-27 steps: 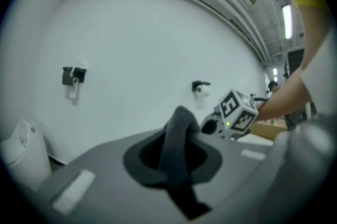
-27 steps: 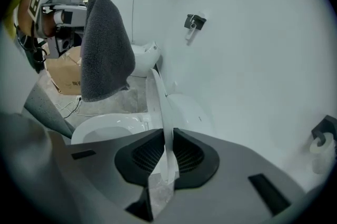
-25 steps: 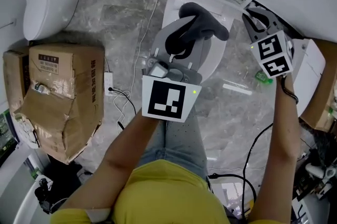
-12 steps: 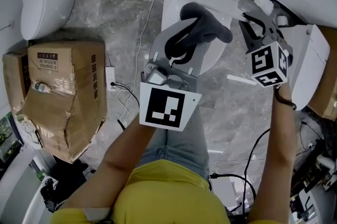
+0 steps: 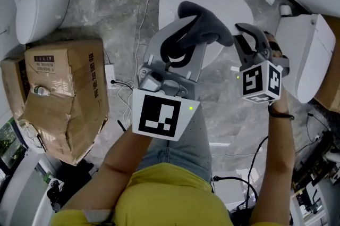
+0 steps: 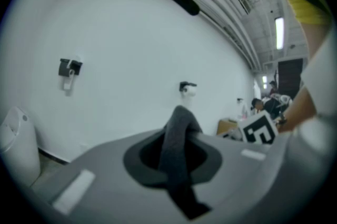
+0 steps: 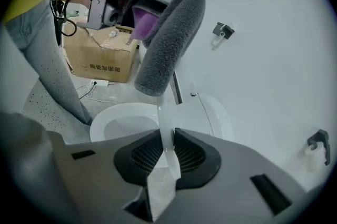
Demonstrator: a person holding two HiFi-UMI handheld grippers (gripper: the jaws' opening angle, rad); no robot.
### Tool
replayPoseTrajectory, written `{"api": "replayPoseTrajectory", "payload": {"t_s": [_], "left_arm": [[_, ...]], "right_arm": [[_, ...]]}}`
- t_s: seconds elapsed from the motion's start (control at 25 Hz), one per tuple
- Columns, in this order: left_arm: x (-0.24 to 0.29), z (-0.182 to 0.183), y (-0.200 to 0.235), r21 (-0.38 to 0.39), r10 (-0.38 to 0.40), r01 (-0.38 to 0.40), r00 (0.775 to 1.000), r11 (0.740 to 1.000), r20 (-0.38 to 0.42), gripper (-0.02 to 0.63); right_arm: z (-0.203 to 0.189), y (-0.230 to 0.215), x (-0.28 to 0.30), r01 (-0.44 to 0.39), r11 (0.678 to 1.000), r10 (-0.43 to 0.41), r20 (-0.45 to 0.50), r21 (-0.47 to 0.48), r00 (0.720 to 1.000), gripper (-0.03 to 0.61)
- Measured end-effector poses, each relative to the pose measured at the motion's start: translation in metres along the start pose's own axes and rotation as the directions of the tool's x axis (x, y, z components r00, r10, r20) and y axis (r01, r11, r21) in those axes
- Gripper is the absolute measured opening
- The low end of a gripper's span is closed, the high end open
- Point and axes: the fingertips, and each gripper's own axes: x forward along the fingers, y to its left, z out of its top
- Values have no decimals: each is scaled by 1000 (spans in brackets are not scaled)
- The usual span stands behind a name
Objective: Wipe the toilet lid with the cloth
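Left gripper (image 5: pixel 178 49) clamped on grey cloth (image 5: pixel 204 25), above the toilet's near side. Right gripper (image 7: pixel 167 157), jaws just eased wider, pinches the toilet lid (image 7: pixel 164 123) edge; lid seemingly raised. Steady lid, press cloth's loose fold flat, stroke far to near.

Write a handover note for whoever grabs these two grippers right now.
Left gripper is shut on the grey cloth, which hangs free in the air.
Right gripper pinches the toilet lid by its edge; its jaws have just been opening slightly, lid between the pads.
Done: cloth in hand, lid held.
Left: bring cloth onto the lid and wipe it.
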Motion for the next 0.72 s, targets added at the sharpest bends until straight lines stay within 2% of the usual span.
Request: {"api": "replayPoseTrajectory", "payload": {"t_s": [0.2, 0.52, 0.72], "left_arm": [[6, -20, 2, -22, 0, -1, 999, 1000, -33, 20], [4, -26, 12, -27, 13, -14, 999, 1000, -35, 20], [-1, -29, 16, -15, 20, -20, 999, 1000, -36, 20]], "right_arm": [[-3, 30, 0, -41, 999, 41, -21, -31, 999, 75], [-16, 94, 8, -135, 983, 125, -82, -125, 989, 106], [-24, 123, 16, -151, 976, 135, -106, -158, 985, 121]]}}
